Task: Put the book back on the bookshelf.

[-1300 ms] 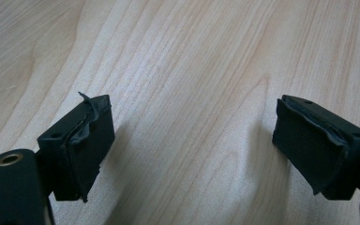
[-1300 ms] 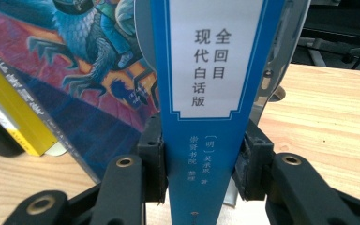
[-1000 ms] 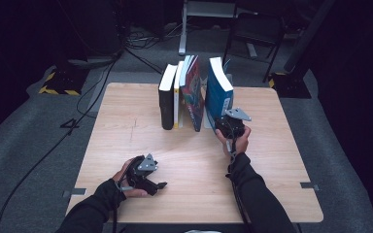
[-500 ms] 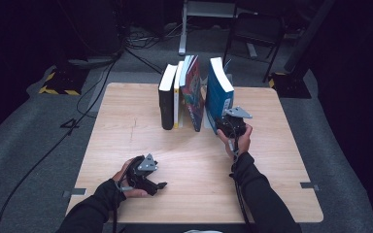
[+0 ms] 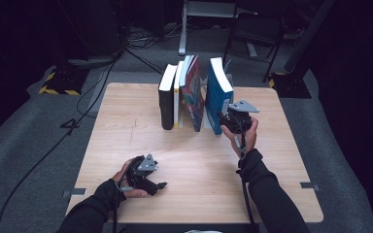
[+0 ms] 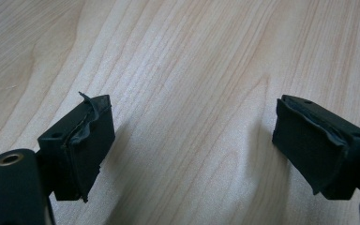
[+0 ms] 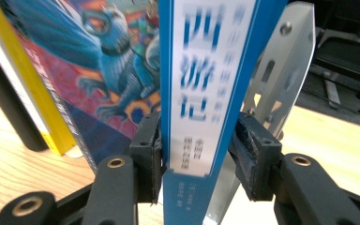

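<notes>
Light wood-grain table (image 5: 194,160) on grey carpet, dark room around it; black cables on the floor and a metal-legged stand beyond the table's far edge. Landmark: tall blue paperback book (image 5: 218,94) with a white spine label, standing upright near the far edge.

Just left of the blue book, a small gap, then a colourful illustrated book (image 5: 193,92) leaning a little, then a yellow-spined book (image 5: 177,94), then a thick black book (image 5: 166,97). All upright in a row. Right behind the blue book, a silver perforated metal bookend (image 7: 281,75) touches it.

Right tool (image 5: 234,119) is at the blue book's near edge, hand raised off the table, forearm coming in from the near side. In the right gripper view its jaws clamp the blue book's (image 7: 206,93) spine from both sides, pads touching the covers.

Left tool (image 5: 145,175) lies well apart from the blue book, near the table's front edge, hand resting on the wood. Jaws spread wide, bare table between them (image 6: 192,136).
</notes>
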Available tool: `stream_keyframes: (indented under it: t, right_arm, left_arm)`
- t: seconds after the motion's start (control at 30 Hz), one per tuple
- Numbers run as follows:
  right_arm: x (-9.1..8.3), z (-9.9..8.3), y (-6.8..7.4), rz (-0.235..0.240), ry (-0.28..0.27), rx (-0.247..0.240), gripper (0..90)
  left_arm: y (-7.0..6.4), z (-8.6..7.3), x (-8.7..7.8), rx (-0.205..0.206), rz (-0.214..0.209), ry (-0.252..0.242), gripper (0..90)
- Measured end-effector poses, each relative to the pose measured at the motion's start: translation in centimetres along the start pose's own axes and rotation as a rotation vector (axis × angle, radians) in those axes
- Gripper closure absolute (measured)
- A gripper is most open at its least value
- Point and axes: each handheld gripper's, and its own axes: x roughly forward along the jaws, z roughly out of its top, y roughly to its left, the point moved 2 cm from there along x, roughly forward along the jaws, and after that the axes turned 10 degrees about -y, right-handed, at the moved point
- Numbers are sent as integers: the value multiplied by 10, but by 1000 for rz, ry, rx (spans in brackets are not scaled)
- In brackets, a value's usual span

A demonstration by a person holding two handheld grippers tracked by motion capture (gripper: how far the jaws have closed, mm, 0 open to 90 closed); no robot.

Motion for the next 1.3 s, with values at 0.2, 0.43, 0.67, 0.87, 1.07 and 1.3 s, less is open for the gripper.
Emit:
stream_keyframes:
  t: [0.2,0.43,0.67,0.87,1.07,1.3]
  right_arm:
    - [-8,8,-5,31,25,-29,504]
    - [-22,9,-9,94,60,-100,474]
    - [-36,8,-12,145,99,-125,437]
    - [-52,7,-11,176,130,-194,407]
    - [-60,1,-15,204,150,-218,386]
    - [-71,-6,-21,223,163,-244,353]
  left_arm:
    - [0,0,0,2,-1,2,132]
    - [0,0,0,2,-1,2,132]
    - [0,0,0,2,-1,2,132]
    - [0,0,0,2,0,1,131]
    - [0,0,0,1,0,1,132]
    - [0,0,0,1,0,1,132]
